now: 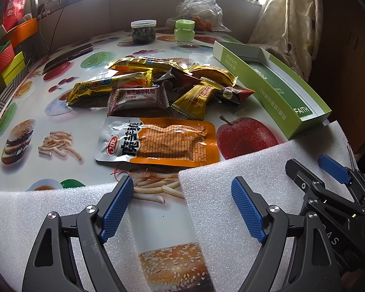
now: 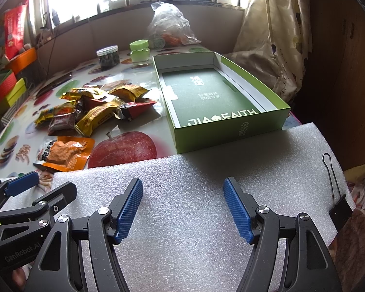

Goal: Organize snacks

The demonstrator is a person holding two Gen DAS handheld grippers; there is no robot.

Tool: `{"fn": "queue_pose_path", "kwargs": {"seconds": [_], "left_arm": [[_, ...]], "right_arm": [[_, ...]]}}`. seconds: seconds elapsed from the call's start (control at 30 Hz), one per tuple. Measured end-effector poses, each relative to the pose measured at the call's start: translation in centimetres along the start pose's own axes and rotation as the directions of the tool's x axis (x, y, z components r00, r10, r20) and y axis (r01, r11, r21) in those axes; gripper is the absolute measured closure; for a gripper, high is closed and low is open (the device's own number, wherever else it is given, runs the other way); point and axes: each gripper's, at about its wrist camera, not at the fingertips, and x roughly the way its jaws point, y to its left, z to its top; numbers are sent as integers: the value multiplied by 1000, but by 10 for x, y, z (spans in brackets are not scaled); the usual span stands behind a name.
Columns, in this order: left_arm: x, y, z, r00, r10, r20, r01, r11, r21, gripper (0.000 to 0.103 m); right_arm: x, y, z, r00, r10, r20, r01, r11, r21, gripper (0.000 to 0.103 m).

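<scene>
- On the far left of the fruit-printed glossy tablecloth (image 1: 24, 112), nothing belongs to the task; the printed burger and fries are only pattern.
- The left gripper (image 1: 182, 204) hovers low over the near edge, above white foam sheets (image 1: 243, 170). Its blue ribbed pads stand wide apart with nothing between them.
- Straight ahead of those jaws lies the flat silver-and-orange foil snack pouch (image 1: 158, 141), the nearest snack, its long axis running left to right, across the line of the fingers.
- Just beyond it sits the heap of yellow, red and brown wrapped snacks (image 1: 153, 85), overlapping one another.
- To the right of the heap lies the open, shallow green cardboard box (image 2: 231, 131), empty of snacks, its long axis running away from the cameras.
- The right gripper (image 2: 182, 206) hangs over the foam directly before the box, jaws spread wide and empty.
- Judgement: the left hand is nearer the pouch; a grasp would likely need its fingers to straddle the short width, then carry rightward to the box.
</scene>
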Motion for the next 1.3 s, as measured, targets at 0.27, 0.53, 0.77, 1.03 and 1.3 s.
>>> {"fn": "queue_pose_path", "kwargs": {"seconds": [0.27,0.53,0.77,1.03,1.3], "left_arm": [[-1,4,4,1000,-17,-22,18,1000,13,21],[-19,24,10,992,-125,-23,124,991,-57,21],[-41,70,19,995,-94,39,99,983,-156,21],[-44,124,24,999,22,45,-10,968,-249,21],[-38,147,23,999,50,17,-42,954,-296,21]], "right_arm": [[0,0,1,1000,3,-4,-3,1000,-8,34],[-8,9,16,988,147,36,-144,987,-76,34],[1,45,33,957,289,-15,-284,930,-231,34],[24,99,45,897,414,-155,-441,807,-393,34],[45,132,47,885,384,-264,-465,706,-533,34]]}}
